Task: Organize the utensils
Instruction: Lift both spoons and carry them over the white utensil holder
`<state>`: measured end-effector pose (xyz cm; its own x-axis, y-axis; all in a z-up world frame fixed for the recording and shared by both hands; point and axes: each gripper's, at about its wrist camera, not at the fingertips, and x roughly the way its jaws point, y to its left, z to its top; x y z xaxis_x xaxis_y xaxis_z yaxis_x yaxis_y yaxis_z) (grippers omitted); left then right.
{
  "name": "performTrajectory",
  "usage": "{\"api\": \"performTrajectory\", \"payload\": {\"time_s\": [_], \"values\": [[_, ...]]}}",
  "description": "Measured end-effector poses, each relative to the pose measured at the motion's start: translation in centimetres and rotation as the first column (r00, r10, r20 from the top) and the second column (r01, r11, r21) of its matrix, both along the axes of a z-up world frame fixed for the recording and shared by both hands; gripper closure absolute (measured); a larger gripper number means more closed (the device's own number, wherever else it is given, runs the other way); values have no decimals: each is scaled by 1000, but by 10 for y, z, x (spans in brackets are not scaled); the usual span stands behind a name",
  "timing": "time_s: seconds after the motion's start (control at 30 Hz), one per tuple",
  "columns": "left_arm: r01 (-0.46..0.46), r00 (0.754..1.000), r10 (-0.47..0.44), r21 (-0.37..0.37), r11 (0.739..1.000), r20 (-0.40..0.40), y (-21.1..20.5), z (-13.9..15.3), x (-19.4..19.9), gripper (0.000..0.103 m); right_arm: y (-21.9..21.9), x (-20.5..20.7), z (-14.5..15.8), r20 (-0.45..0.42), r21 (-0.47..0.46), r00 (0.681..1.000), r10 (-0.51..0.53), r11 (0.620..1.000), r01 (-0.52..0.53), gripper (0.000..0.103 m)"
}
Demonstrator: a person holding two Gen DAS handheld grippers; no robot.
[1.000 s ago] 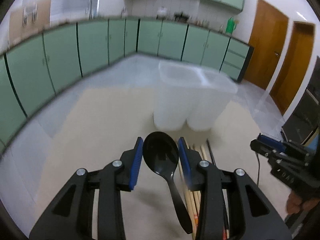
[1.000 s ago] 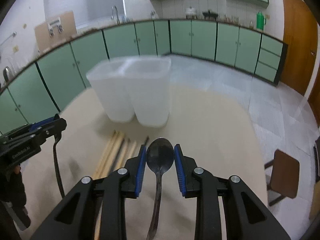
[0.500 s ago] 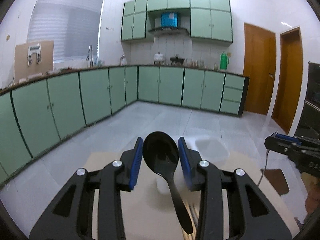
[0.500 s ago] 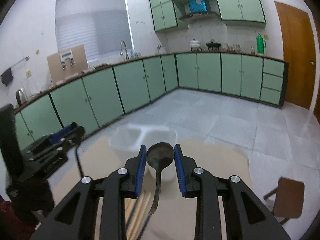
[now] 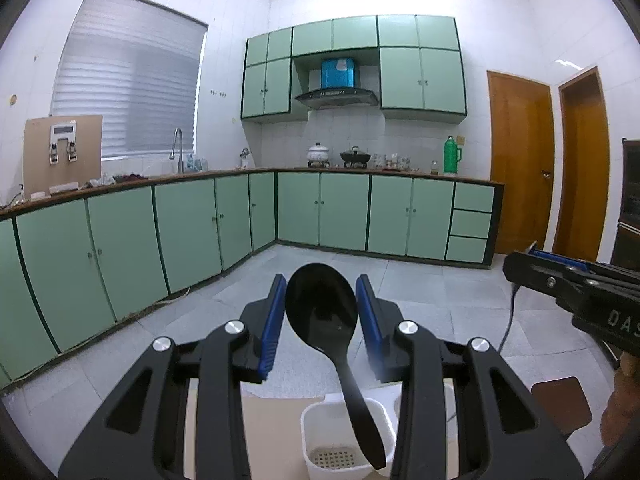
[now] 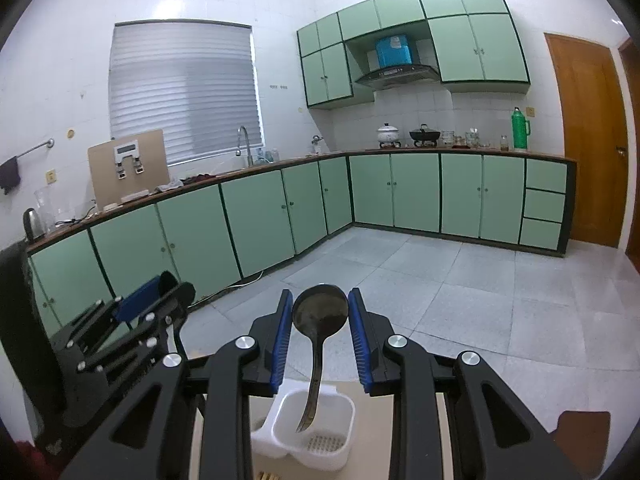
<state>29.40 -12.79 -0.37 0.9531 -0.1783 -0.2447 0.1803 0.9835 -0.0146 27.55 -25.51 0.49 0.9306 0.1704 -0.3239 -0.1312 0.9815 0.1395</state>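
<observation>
Below both claws sits the white holder [image 6: 316, 432]: left claw [image 5: 320, 312] pinches the black spoon [image 5: 320, 312], right claw [image 6: 320, 312] pinches the metal spoon [image 6: 320, 310]. Lower each handle-first, straight into its compartment, before releasing.

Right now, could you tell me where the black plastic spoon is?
In the left wrist view, the black spoon sits bowl-up in the left claw, its handle hanging over the white holder.

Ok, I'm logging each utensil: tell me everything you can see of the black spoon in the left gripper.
The black spoon looks like glossy plastic, with a wide oval bowl and a slim handle. The left gripper clamps the bowl's edges between its blue pads; the handle hangs down over the white utensil holder's compartment, its tip near the rim. Contact there is unclear.
</observation>
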Motion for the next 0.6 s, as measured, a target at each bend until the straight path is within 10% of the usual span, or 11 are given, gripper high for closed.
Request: {"api": "performTrajectory", "payload": {"time_s": [0.6], "values": [[4,987,-6,-14,1000,-159,14,-60,31,66,6,34,-69,-176,-19,984,-6,1000,2,72]]}}
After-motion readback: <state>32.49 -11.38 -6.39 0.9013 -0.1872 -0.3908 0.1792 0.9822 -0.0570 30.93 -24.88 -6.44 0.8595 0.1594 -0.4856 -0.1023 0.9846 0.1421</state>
